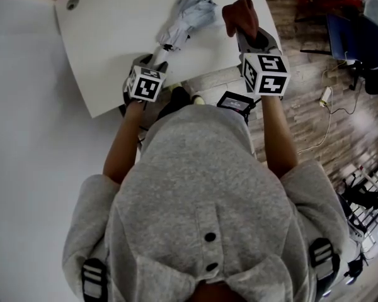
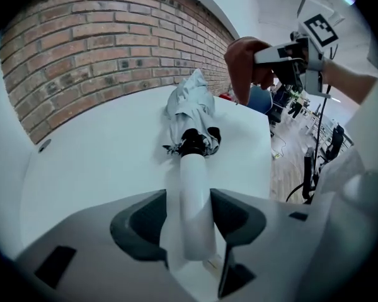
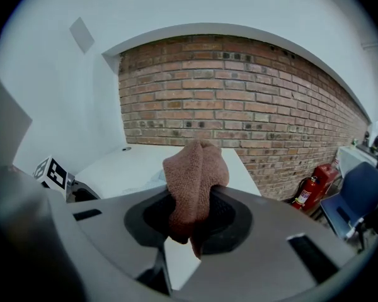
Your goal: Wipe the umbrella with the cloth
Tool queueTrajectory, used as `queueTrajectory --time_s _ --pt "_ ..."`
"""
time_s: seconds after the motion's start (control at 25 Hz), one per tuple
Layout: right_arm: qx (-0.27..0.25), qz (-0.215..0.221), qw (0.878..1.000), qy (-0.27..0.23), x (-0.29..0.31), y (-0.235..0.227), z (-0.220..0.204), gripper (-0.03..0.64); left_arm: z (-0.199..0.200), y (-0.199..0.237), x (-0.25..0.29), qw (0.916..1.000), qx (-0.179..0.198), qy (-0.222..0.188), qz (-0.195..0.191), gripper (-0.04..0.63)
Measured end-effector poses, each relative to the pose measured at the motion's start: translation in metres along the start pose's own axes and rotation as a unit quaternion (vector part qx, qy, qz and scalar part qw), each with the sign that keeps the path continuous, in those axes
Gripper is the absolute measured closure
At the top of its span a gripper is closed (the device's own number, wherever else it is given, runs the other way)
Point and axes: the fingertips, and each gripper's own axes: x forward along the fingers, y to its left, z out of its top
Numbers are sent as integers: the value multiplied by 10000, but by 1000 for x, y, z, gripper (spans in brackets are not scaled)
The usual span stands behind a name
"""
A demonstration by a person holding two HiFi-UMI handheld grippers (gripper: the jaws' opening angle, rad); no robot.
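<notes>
Folded grey umbrella [image 1: 188,17] on the white table [image 1: 107,36] — reddish cloth [image 1: 241,12] in the right tongs [image 1: 244,35] beside it

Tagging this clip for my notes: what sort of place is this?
Probably an office or lab workspace: a bare brick wall, a blue office chair, a red fire extinguisher and a plain white table.

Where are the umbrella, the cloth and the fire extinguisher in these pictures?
umbrella [image 2: 190,109], left gripper view, on its folded grey canopy.
cloth [image 3: 195,168], right gripper view, on its upper brown fold.
fire extinguisher [image 3: 306,194], right gripper view, on its red body.
</notes>
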Motion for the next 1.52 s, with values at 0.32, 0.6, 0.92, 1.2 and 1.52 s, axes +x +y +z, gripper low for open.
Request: queueTrajectory --time_s 0.32,0.6,0.92,1.2,1.52 --pt "-22 -217 9995 237 32 -18 -18 534 -6 4 5 9999 17 112 71 380" --pt "91 -211 9985 489 60 -18 -36 534 -3 2 2 9999 59 149 41 379" --pt "264 -144 9969 729 83 -8 -54 534 -1 1 1 9998 114 182 28 380" --pt "214 -74 9950 977 100 6 -65 534 -1 -1 1 9995 137 293 -35 379" --pt "-39 340 9921 1207 112 48 -72 534 3 5 1 9994 231 234 -126 380"
